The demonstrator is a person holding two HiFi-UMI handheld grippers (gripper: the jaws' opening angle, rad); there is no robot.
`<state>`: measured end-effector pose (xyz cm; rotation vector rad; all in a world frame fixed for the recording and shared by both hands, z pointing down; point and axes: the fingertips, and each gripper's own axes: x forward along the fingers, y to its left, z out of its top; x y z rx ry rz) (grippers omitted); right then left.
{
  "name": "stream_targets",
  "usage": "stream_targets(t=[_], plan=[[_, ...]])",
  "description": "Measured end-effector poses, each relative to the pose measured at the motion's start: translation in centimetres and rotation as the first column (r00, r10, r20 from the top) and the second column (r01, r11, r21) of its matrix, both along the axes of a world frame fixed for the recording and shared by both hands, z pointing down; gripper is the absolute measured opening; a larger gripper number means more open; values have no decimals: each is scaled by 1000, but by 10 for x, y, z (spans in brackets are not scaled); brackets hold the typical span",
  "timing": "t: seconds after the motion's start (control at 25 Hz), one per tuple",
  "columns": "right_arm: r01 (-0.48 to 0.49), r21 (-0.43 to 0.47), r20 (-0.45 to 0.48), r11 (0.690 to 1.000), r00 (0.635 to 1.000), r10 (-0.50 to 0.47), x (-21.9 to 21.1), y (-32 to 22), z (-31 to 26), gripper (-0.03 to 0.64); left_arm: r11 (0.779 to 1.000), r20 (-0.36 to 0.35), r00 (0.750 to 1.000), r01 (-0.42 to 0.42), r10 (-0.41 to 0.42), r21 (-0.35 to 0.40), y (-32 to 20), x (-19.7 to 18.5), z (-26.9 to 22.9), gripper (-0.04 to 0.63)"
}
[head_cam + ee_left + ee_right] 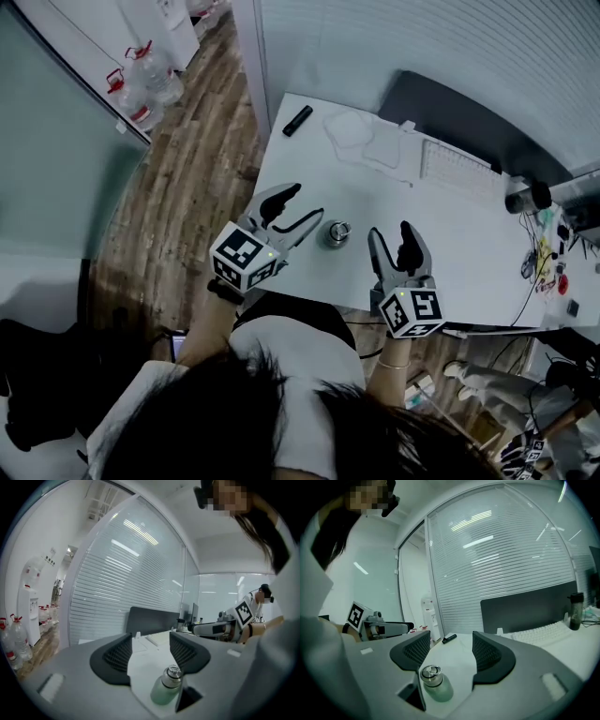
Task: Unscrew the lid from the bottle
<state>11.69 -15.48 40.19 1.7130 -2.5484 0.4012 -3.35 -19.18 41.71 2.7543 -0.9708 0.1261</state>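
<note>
A small green bottle with a silver screw lid stands upright on the white table. In the head view it is between my two grippers, near the front edge. My left gripper is just left of it, jaws open, nothing between them. My right gripper is just right of it, also open and empty. In the left gripper view the bottle is low and close, by the right jaw, untouched. In the right gripper view the bottle stands by the left jaw, apart from the pads.
A black marker lies at the table's far left corner. A clear plastic piece, a white keyboard and a dark monitor are at the back. Cables and small items crowd the right end. Water jugs stand on the floor.
</note>
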Motion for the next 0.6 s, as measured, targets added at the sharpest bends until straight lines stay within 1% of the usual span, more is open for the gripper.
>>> stream_targets(t=[0.16,0.36,0.48,0.6], plan=[[-25,-24,11,999,1000,26,-3,3,8,255,998,11,998,-56,56,-10,3,6,7,275],[-24,-55,23,998,999,25,-12,6,23,255,992,25,992,-120,121,-42,11,12,29,276],[-18,-78,26,997,999,20,-20,7,35,256,984,41,984,-171,173,-51,16,16,46,276],[-4,-96,33,995,999,7,-28,9,46,255,972,67,970,-229,232,-55,22,22,65,276]])
